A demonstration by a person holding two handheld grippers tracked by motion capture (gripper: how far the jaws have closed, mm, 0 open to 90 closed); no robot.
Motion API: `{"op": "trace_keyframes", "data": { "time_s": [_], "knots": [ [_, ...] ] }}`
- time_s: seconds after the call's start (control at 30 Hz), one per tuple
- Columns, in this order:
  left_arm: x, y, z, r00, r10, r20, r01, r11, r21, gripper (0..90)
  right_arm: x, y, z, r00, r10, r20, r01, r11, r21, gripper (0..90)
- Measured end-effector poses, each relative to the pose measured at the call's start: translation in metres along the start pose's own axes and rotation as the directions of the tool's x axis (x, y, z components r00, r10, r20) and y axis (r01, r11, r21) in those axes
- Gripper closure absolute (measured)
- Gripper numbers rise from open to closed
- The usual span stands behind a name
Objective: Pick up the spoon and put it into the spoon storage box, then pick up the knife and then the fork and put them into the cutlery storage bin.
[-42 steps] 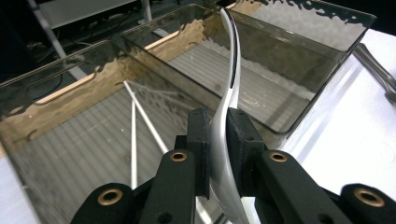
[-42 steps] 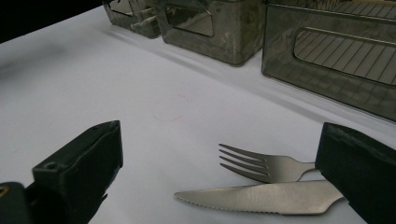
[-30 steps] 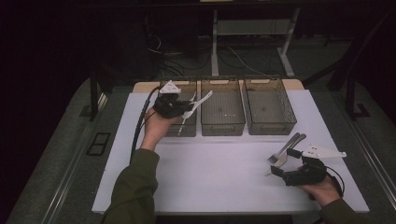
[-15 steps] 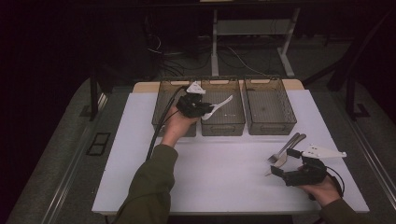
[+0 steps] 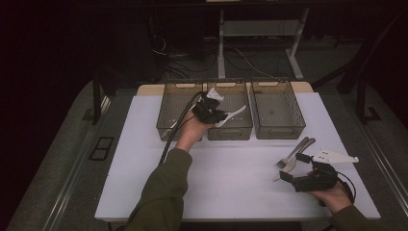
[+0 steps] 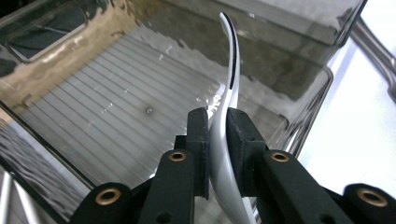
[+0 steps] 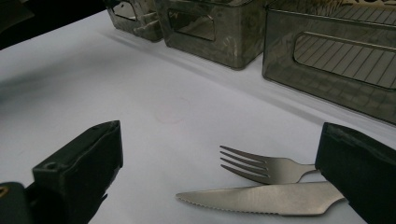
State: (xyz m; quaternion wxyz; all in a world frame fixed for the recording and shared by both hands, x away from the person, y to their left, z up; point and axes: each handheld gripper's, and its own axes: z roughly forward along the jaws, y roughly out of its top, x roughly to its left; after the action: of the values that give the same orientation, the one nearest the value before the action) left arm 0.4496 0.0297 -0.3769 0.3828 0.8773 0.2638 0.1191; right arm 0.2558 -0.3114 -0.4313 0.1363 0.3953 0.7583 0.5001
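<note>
My left gripper (image 5: 217, 115) is shut on a silver spoon (image 5: 233, 115) and holds it above the middle bin (image 5: 230, 133) of three smoky clear bins. In the left gripper view the jaws (image 6: 217, 122) pinch the spoon (image 6: 230, 79) edge-on over the bin's ribbed floor (image 6: 116, 121). My right gripper (image 5: 292, 167) stands open low over the white tabletop at the near right. A fork (image 7: 264, 169) and a knife (image 7: 261, 200) lie side by side between its fingers (image 7: 222, 140), touching neither. The fork and knife (image 5: 294, 153) point toward the bins.
The left bin (image 5: 169, 130) and right bin (image 5: 281, 133) flank the middle one along the far edge of the white table surface (image 5: 231, 183). A black cable (image 5: 172, 132) trails from the left gripper. Beyond the table stand dark floor and desk legs.
The left gripper has carried the spoon rightward, from over the left bin to over the middle bin. The right gripper, fork and knife have stayed put.
</note>
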Motion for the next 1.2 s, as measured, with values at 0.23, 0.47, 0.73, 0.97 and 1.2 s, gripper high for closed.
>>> {"op": "trace_keyframes", "data": {
  "time_s": [0.23,0.47,0.73,0.97,1.2],
  "knots": [
    [0.001,0.001,-0.005,1.0,-0.001,0.005,0.001,0.9994,-0.034,65.8,0.0,0.0,0.0,1.0,-0.002,-0.001,0.002,1.0,0.001,0.7],
    [-0.003,-0.001,-0.019,0.9972,-0.035,0.067,0.041,0.9952,-0.089,56.6,0.0,0.0,0.0,1.0,-0.003,-0.001,0.004,1.0,0.003,0.7],
    [-0.01,-0.012,-0.037,0.9923,-0.048,0.114,0.063,0.9898,-0.128,48.5,0.0,0.0,0.0,1.0,-0.002,0.002,0.002,1.0,0.005,0.7],
    [-0.019,-0.029,-0.057,0.9909,-0.052,0.124,0.071,0.9854,-0.155,44.3,0.0,0.0,0.0,1.0,-0.001,0.002,0.001,1.0,0.006,0.7],
    [-0.029,-0.054,-0.075,0.9876,-0.066,0.142,0.092,0.9789,-0.182,39.3,0.0,0.0,0.0,1.0,0.002,0.001,-0.002,1.0,0.011,0.7]
  ]
}}
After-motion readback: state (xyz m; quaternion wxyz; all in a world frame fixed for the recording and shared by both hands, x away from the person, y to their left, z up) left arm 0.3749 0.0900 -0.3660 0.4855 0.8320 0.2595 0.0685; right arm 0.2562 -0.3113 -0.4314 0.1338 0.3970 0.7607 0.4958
